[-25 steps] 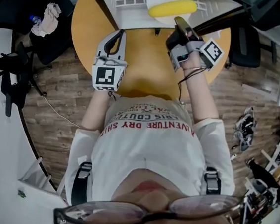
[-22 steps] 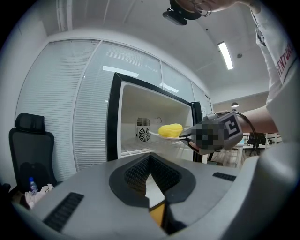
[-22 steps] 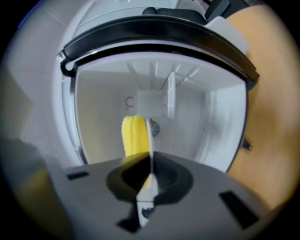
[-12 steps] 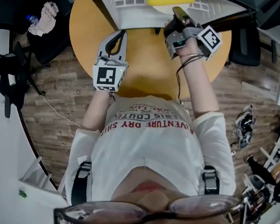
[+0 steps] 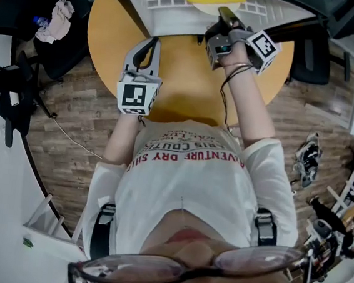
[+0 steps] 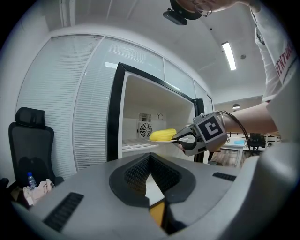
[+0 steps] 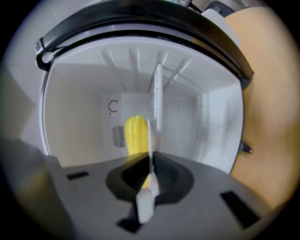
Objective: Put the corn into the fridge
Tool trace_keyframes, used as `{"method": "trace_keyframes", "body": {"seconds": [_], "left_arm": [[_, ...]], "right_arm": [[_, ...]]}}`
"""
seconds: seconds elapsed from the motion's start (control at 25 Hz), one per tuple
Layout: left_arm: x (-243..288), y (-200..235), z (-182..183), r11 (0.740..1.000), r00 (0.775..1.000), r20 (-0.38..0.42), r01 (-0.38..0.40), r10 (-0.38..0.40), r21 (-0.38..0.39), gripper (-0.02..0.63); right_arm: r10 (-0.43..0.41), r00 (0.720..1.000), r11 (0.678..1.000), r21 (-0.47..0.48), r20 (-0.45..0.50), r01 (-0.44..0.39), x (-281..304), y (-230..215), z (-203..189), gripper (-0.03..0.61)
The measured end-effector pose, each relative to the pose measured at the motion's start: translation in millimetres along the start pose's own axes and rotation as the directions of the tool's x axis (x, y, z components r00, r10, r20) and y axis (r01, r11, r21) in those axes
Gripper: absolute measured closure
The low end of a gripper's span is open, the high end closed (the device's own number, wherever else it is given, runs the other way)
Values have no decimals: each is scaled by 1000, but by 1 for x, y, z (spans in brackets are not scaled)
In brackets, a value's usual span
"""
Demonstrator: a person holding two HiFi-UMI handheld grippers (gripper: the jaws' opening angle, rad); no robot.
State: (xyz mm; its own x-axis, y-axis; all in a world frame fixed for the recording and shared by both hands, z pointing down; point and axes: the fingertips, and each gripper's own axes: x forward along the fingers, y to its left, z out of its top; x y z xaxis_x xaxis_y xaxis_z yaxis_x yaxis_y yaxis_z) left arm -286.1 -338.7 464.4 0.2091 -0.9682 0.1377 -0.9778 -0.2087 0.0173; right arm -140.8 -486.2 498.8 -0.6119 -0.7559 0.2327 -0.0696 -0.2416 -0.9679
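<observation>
Right tongs (image 7: 150,161): opening, plate (image 7: 149,140) rim between them.
Corn (image 7: 135,135): on plate, inside fridge (image 7: 215,117).
Left tongs (image 6: 149,158): closed, empty, above bench (image 5: 183,82) near its edge.

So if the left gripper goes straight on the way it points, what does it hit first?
Most likely the front edge of the shelf in the open fridge, dead ahead of the left gripper. Depth is unclear, so it might pass just above it. The corn sits right of that line.
</observation>
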Motion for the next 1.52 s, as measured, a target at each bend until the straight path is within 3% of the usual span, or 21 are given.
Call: {"method": "trace_keyframes", "body": {"seconds": [0.56, 0.76, 1.16, 1.24, 1.4, 1.52], "left_arm": [[-2, -6, -9, 1000, 1000, -24, 8, -8, -6, 589], [-1, -7, -7, 1000, 1000, -20, 12, -12, -1, 589], [1, -19, 9, 999, 1000, 0, -9, 9, 40, 589], [-2, -27, 13, 999, 1000, 5, -20, 20, 46, 589], [-13, -48, 21, 998, 999, 13, -37, 36, 60, 589], [-20, -66, 26, 997, 999, 21, -43, 42, 69, 589]], "right_arm": [[34, 999, 999, -10, 14, -33, 4, 5, -1, 535], [83, 997, 994, -66, 3, -83, 3, 19, -4, 425], [96, 995, 989, -114, 41, -91, -29, 17, 1, 417], [85, 996, 991, -107, 42, -80, -43, 10, 2, 430], [70, 997, 989, -130, 25, -66, -75, 0, 2, 529], [86, 996, 977, -194, -9, -86, -97, 0, -2, 543]]}}
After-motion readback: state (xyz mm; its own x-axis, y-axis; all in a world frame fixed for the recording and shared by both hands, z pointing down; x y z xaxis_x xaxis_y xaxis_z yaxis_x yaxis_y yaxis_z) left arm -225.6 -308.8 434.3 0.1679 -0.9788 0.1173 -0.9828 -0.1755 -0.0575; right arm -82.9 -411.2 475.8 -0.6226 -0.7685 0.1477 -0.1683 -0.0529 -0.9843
